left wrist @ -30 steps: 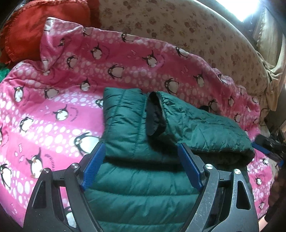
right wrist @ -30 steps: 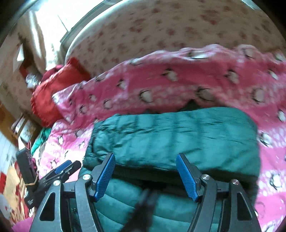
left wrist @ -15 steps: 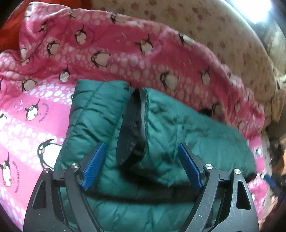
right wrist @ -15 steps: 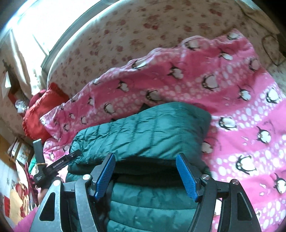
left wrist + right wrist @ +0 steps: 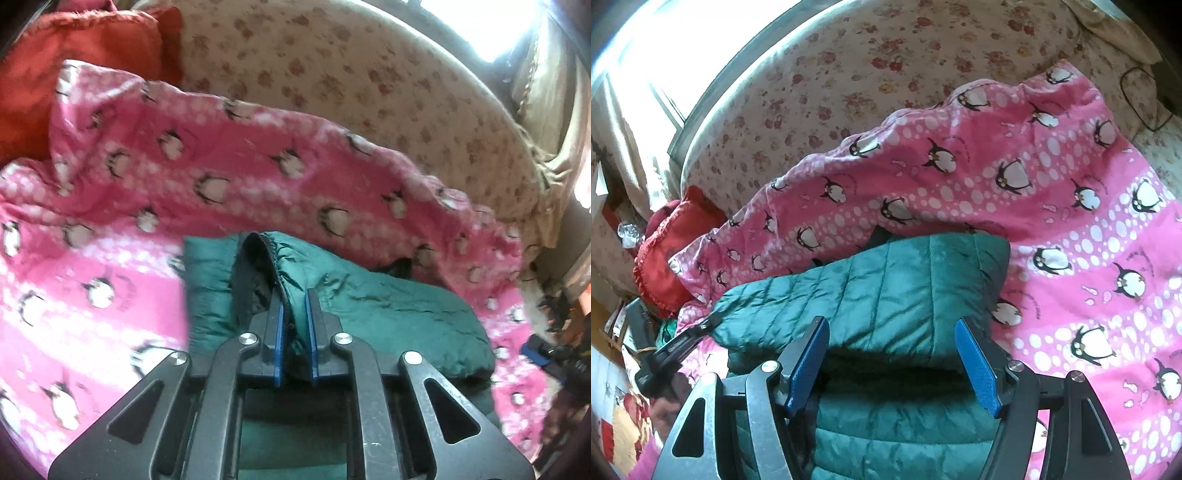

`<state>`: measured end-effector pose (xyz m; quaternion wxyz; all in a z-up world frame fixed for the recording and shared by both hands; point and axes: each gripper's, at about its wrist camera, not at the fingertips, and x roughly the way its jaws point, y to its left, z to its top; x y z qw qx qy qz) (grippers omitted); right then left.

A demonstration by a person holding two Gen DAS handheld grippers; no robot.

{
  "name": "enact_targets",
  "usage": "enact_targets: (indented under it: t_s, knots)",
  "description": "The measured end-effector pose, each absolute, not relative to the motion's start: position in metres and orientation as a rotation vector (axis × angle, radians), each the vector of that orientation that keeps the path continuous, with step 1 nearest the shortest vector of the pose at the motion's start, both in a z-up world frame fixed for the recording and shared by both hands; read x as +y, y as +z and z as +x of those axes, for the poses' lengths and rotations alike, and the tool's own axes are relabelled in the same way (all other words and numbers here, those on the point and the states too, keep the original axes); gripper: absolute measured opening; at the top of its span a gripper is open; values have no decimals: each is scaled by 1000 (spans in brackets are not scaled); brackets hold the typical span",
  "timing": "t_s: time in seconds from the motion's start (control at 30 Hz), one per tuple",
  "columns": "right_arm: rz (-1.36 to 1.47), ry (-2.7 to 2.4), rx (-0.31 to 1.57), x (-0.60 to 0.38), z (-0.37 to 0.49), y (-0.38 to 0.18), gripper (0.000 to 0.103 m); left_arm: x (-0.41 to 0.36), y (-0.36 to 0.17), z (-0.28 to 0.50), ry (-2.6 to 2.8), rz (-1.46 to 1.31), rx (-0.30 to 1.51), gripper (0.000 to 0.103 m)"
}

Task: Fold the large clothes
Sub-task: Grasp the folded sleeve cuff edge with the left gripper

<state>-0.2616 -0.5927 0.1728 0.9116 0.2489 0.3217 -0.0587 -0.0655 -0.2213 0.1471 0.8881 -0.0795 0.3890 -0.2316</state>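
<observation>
A dark green quilted jacket [image 5: 886,295] lies partly folded on a pink penguin blanket [image 5: 1089,258]. In the left wrist view my left gripper [image 5: 294,314] is shut on the jacket's sleeve cuff [image 5: 284,266], whose dark lining [image 5: 251,277] gapes open to the left. The rest of the jacket [image 5: 406,317] stretches to the right. In the right wrist view my right gripper [image 5: 892,354] is open, just above the jacket's folded edge, with nothing between its blue pads [image 5: 977,365]. The left gripper shows at the left edge of that view [image 5: 687,339].
The blanket [image 5: 221,166] covers a bed with a floral sheet [image 5: 868,74]. A red cushion [image 5: 74,55] lies at the bed's head; it also shows in the right wrist view [image 5: 668,240]. A bright window [image 5: 683,44] and curtains stand behind the bed. The right gripper shows at the right edge [image 5: 543,350].
My left gripper moved forward onto the sleeve cuff and shut on it. My right gripper stayed open and barely shifted over the folded edge.
</observation>
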Motion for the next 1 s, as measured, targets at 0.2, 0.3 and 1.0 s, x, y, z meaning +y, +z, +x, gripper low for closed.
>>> enact_targets:
  t_s: [0.2,0.3,1.0]
  knots:
    - [508,-123,712,-570,-221,149,68,-210,109,-54,-451,-165,928,11]
    - [500,-145,778,-560,-197,120,68,-208,112,-59,-431,-142,928,26]
    - [148,-147,796,-477,-127,105,69,-244,79,-32,-289,-9,946,74]
